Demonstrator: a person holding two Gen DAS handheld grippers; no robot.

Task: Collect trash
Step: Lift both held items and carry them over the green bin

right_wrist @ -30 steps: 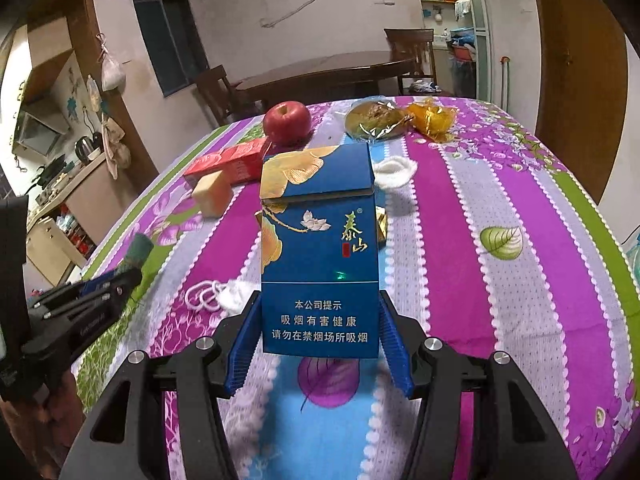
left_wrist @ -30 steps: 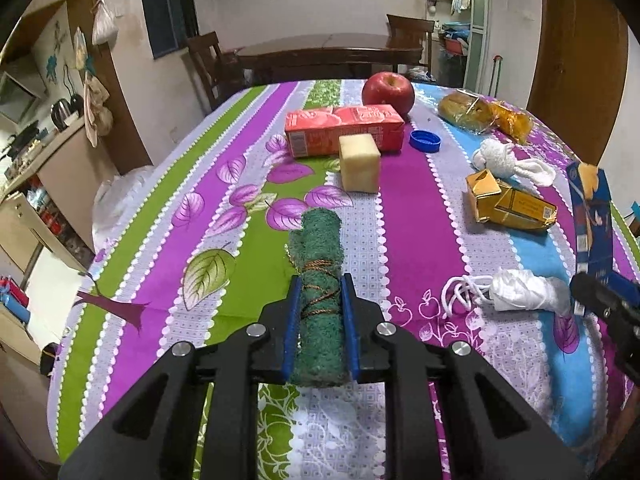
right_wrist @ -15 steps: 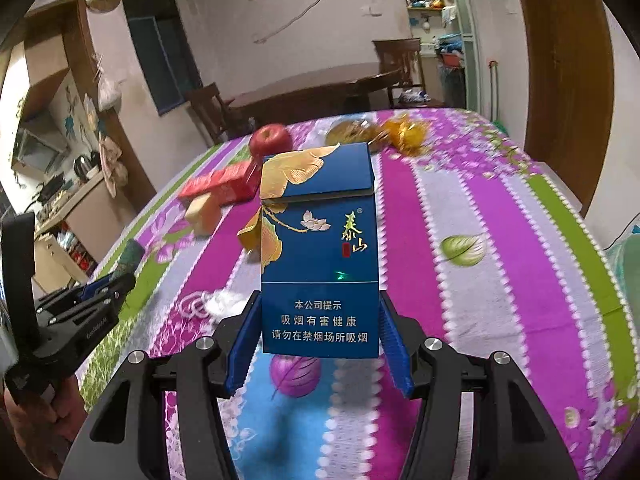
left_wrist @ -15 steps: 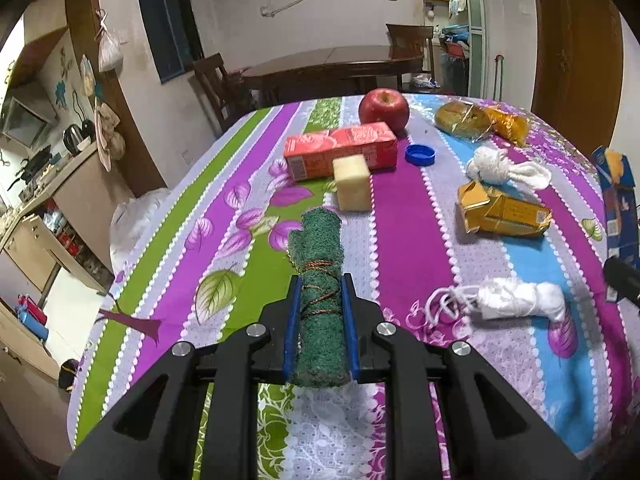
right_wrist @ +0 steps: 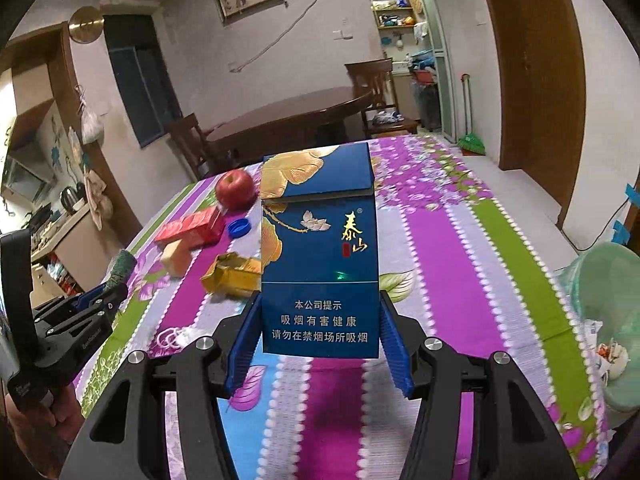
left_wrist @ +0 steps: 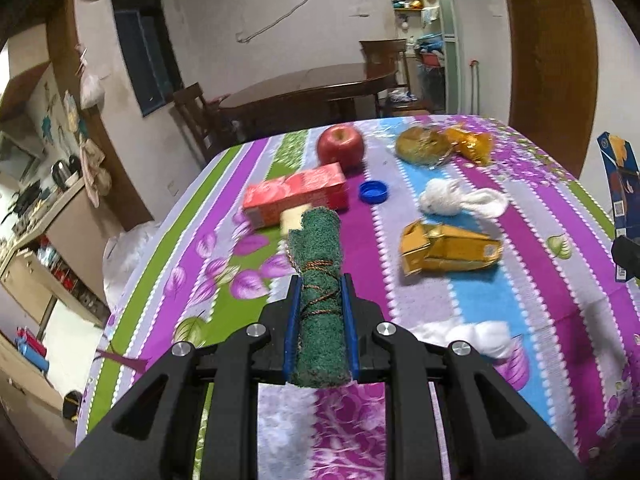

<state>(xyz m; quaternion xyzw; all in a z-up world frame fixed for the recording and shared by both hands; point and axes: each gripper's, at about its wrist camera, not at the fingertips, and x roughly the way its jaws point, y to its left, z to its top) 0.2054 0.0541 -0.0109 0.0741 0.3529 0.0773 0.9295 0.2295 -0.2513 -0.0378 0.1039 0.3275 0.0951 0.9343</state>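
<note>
My left gripper (left_wrist: 319,284) is shut on a rolled green scouring pad (left_wrist: 318,276) tied with thin wire, held above the striped tablecloth (left_wrist: 500,304). My right gripper (right_wrist: 319,300) is shut on an upright blue cigarette pack (right_wrist: 319,256) with gold flowers, held above the table. That pack also shows at the right edge of the left wrist view (left_wrist: 622,184). The left gripper with the pad shows at the left of the right wrist view (right_wrist: 104,296). A green bin (right_wrist: 608,320) with trash inside sits at the right, beside the table.
On the table lie a crushed yellow carton (left_wrist: 444,248), white tissue wads (left_wrist: 456,200) (left_wrist: 480,336), a blue cap (left_wrist: 373,191), a red carton (left_wrist: 296,198), a yellow block (right_wrist: 176,256), an apple (left_wrist: 340,146) and wrapped bread (left_wrist: 424,145). A dark dining table (left_wrist: 312,88) stands behind.
Both grippers have risen and tilted up with their loads, so more of the room shows. The right gripper has swung right, and the green bin has come into view.
</note>
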